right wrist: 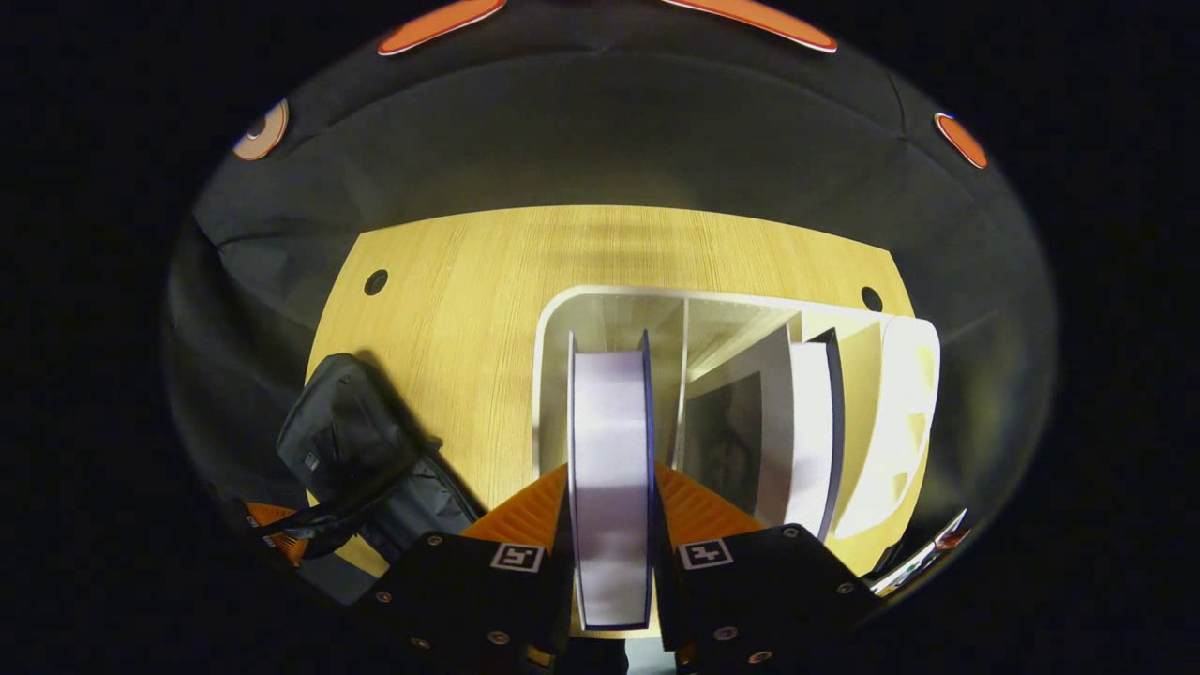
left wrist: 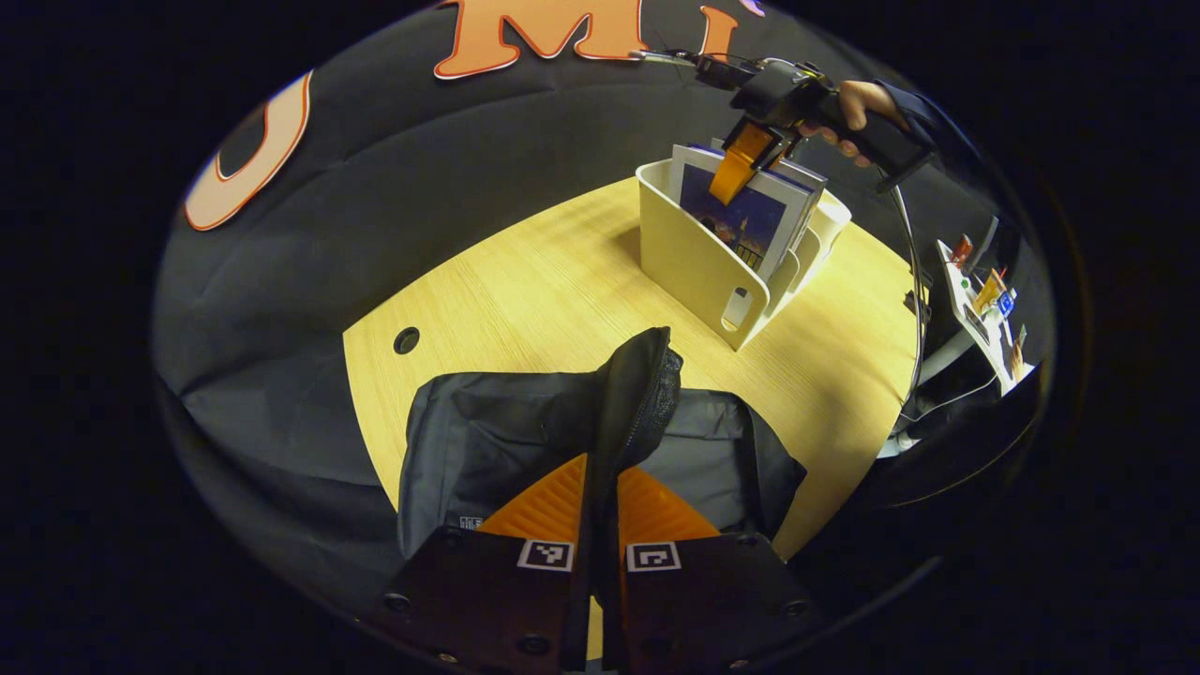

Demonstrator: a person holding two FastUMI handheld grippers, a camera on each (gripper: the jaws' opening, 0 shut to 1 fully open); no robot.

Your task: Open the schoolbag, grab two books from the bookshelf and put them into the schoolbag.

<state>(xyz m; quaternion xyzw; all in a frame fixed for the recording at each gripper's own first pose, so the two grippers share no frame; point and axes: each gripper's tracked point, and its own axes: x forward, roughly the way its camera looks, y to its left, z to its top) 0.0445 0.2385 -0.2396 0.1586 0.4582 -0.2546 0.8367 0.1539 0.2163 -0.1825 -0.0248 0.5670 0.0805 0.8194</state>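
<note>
Schoolbag [left wrist: 525,441] lies on the wooden table [left wrist: 525,281], its raised flap [left wrist: 637,394] pinched between the fingers of the left gripper [left wrist: 601,506], which holds the bag open. Well apart on the same table stands the white bookshelf [right wrist: 881,412]. There the right gripper [right wrist: 611,525] is clenched on the first book [right wrist: 609,441], an upright volume in the leftmost slot, with both fingers pressing its covers. A second book [right wrist: 806,422] leans in a slot to the side. By my judgement, opening is done; neither book is in the bag yet, so lifting, carrying and inserting both remain.
</note>
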